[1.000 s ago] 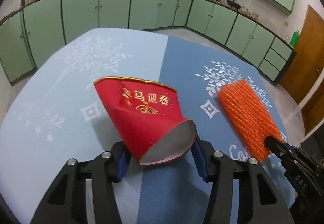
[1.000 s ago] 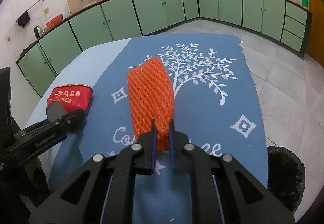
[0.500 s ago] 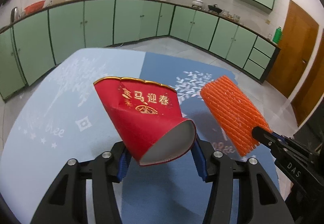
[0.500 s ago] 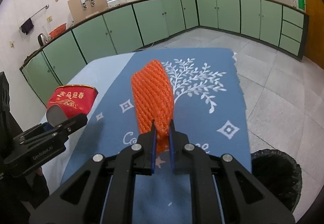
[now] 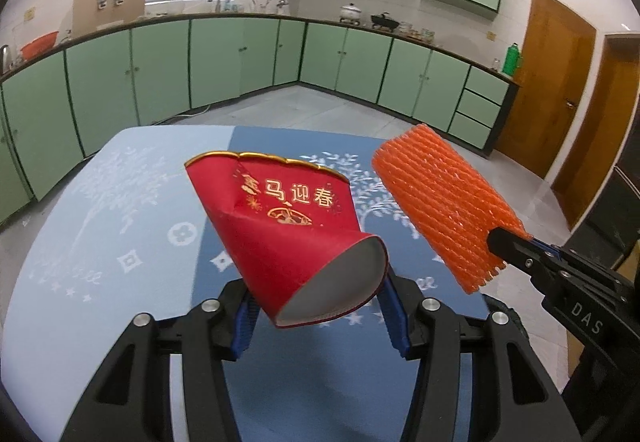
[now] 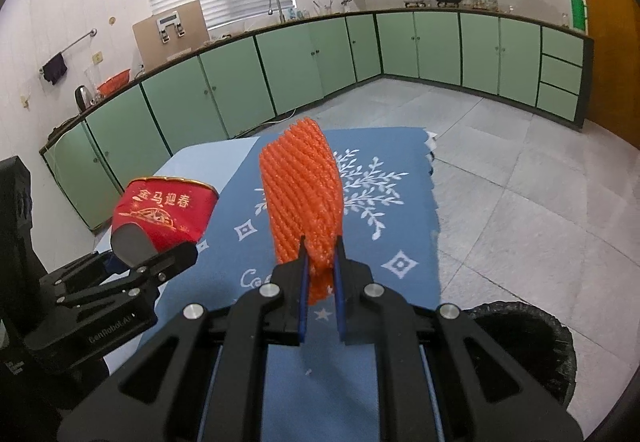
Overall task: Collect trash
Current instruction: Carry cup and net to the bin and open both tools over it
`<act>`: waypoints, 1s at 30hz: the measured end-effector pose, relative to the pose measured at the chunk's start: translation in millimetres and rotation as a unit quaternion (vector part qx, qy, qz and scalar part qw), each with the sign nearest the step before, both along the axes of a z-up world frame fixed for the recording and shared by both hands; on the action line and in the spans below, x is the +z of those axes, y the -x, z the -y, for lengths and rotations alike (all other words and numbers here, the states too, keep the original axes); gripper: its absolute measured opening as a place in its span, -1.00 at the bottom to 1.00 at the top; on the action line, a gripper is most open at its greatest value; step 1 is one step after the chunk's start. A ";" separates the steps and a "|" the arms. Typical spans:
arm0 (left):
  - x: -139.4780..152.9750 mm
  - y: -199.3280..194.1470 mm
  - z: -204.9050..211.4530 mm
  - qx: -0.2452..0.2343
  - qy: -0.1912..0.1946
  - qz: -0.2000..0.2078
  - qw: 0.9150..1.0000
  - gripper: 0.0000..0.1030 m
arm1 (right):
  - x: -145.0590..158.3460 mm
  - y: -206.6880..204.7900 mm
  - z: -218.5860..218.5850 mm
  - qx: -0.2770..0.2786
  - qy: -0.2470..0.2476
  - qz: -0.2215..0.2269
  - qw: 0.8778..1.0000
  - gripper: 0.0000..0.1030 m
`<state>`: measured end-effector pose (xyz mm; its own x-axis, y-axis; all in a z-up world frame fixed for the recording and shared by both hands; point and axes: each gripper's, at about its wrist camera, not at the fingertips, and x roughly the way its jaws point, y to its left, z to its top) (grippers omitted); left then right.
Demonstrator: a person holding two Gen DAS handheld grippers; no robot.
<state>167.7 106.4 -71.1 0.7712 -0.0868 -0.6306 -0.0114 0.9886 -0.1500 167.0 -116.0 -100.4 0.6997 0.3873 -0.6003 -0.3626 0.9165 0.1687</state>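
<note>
Spanning a green-cabineted kitchen, blue tablecloth [image 5: 120, 202]; grippers clamp red cup [image 5: 288, 234], orange net [image 6: 304, 194]

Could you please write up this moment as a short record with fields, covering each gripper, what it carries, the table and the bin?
left gripper: shut on the red paper cup, a crushed cup with gold characters, held clear of the table
right gripper: shut on the orange foam net, pinched at its near end, also off the table
table: covered by a blue cloth with white tree prints
trash bin: black-lined, on the floor beside the table's right edge, below the right gripper
</note>
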 end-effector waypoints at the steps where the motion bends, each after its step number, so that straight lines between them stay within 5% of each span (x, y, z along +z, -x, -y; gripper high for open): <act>1: 1.2 1.3 3.7 -0.004 0.000 0.002 1.000 0.02 | 1.4 1.9 2.9 -0.002 0.000 0.001 1.000 -0.82; 17: 12.3 12.7 76.0 -0.086 0.003 0.021 0.996 0.02 | 16.4 38.4 74.3 -0.074 0.009 0.022 0.997 -0.82; 30: 12.2 16.6 149.3 -0.176 0.007 0.028 0.984 0.03 | 6.6 75.2 151.3 -0.165 0.018 0.023 0.986 -0.82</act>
<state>151.1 -42.9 -58.9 0.7256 -0.3626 -0.5848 0.3391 0.9280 -0.1546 91.9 -267.3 -93.8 0.8105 0.1137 -0.5746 -0.0509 0.9909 0.1244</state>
